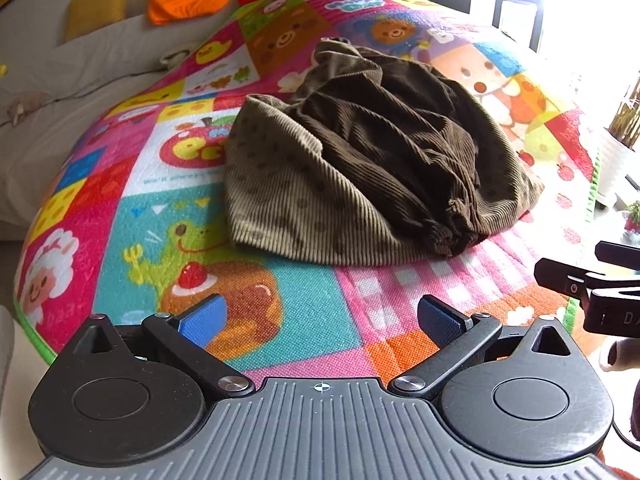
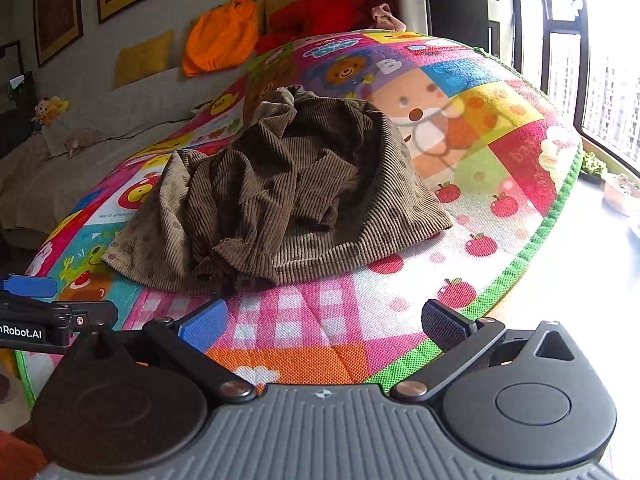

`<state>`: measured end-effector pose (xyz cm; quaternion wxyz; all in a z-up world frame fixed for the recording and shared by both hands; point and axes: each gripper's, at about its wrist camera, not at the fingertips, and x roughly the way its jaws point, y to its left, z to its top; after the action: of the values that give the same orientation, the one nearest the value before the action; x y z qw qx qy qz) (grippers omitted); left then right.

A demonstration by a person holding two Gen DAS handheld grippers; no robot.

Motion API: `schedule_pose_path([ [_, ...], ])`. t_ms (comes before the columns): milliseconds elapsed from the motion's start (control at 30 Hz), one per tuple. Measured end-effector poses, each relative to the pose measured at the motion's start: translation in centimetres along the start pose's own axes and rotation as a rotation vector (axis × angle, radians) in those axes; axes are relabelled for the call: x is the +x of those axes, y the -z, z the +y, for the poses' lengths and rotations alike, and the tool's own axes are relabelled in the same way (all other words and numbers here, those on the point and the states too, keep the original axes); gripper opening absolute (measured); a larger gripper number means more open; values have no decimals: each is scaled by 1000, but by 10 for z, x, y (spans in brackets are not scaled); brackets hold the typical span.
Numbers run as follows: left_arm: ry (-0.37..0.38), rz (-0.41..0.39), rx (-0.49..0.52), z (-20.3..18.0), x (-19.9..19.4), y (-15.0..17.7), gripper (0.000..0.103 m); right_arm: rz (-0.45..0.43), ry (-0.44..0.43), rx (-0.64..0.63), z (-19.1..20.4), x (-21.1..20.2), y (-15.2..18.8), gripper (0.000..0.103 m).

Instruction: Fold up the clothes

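Observation:
A brown corduroy garment lies crumpled in a heap on the colourful cartoon play mat; its lighter dotted lining shows at the left and front. In the right wrist view the same garment sits mid-mat. My left gripper hovers open over the mat's near part, short of the heap, nothing between its blue pads. My right gripper is open too, near the mat's green front edge. Each gripper shows at the edge of the other's view: the right one and the left one.
A sofa with an orange cushion, yellow pillows and red plush toys runs behind the mat. Small toys and a cable lie on its seat. Windows and potted plants stand at the right. Bare floor borders the mat's right edge.

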<state>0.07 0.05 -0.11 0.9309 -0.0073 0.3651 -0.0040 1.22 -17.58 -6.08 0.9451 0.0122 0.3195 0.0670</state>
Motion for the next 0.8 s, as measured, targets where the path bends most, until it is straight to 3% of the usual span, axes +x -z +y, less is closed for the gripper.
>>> schedule_pose_path([
  [800, -5, 55, -3, 2, 7, 1, 103, 28, -29, 32, 2, 8, 11, 103],
])
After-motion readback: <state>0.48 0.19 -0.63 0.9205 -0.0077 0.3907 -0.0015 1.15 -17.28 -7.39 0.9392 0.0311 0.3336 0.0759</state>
